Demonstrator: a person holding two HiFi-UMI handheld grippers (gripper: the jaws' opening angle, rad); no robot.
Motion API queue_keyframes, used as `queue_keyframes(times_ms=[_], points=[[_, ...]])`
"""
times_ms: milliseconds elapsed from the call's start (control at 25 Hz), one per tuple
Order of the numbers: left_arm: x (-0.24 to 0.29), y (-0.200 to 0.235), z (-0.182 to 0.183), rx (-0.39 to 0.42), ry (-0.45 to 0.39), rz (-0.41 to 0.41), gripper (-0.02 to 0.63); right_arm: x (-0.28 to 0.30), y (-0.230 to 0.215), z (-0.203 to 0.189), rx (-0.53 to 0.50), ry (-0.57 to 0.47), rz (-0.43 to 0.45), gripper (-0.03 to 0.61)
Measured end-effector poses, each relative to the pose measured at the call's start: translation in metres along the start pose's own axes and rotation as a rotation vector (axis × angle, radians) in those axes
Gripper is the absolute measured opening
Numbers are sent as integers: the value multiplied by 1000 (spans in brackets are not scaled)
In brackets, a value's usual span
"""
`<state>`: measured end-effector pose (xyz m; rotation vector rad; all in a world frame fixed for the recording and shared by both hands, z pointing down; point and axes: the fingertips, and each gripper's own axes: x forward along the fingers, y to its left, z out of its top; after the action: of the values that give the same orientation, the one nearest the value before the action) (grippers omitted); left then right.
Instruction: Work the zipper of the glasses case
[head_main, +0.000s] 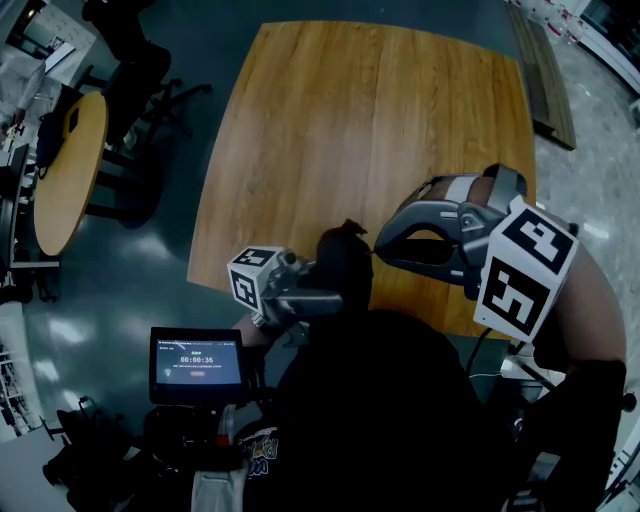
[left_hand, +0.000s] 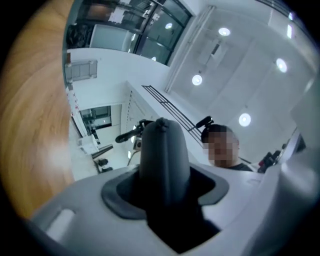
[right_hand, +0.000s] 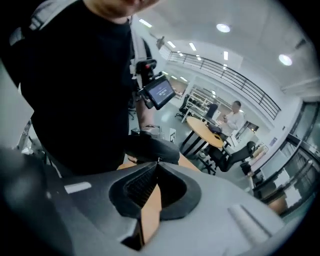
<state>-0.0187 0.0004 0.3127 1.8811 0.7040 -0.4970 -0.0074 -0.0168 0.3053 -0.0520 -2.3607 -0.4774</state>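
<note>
- Your left hand-held gripper (head_main: 318, 298) sits low in the head view, just left of centre. It is tilted upward, so its own view looks at the ceiling lights (left_hand: 223, 32).
- Its marker cube (head_main: 258, 285) shows at its left end, towards the frame's lower left.
- Its jaws stand wide and are clamped on the case (head_main: 345, 262), which rises upright out of them, dark and rounded at the top.
- The case is at the centre of the head view, held over the near edge of the worktop (head_main: 370, 120) rather than lying on the wood.
- Your right hand-held gripper (head_main: 381, 250) is at the right of the head view, pointing down and to the left, with your forearm (head_main: 592, 300) behind it at the right edge.
- Its jaws are closed tight, tips together right against the case's upper right side. I cannot tell whether they pinch the zipper pull.
</note>
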Motion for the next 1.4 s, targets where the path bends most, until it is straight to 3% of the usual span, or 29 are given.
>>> queue_keyframes(times_ms=[160, 240, 360, 600, 800, 920, 1040, 1200, 1400], points=[[0, 2, -4, -40, -33, -21, 250, 0, 3, -3, 151, -92, 121, 3], [-2, 7, -1, -87, -80, -42, 252, 2, -2, -9, 159, -85, 89, 5], [5, -8, 11, -117, -131, -143, 253, -3, -12, 6, 225, -221, 34, 9], [6, -11, 18, -108, -147, -158, 255, -5, -21, 9, 283, -347, -73, 12], [15, -7, 9, -65, -74, -119, 263, -6, -17, 9, 367, -452, -78, 9], [15, -4, 12, -30, -51, -100, 310, -13, -13, 15, 445, -530, -40, 8], [18, -6, 17, 6, -28, -85, 291, -18, -14, 15, 431, -502, -27, 6], [37, -8, 6, 82, 111, -64, 305, -20, -17, 20, 403, -492, 9, 6], [37, -12, 18, 131, 145, -51, 307, -28, -17, 21, 400, -475, 53, 6]])
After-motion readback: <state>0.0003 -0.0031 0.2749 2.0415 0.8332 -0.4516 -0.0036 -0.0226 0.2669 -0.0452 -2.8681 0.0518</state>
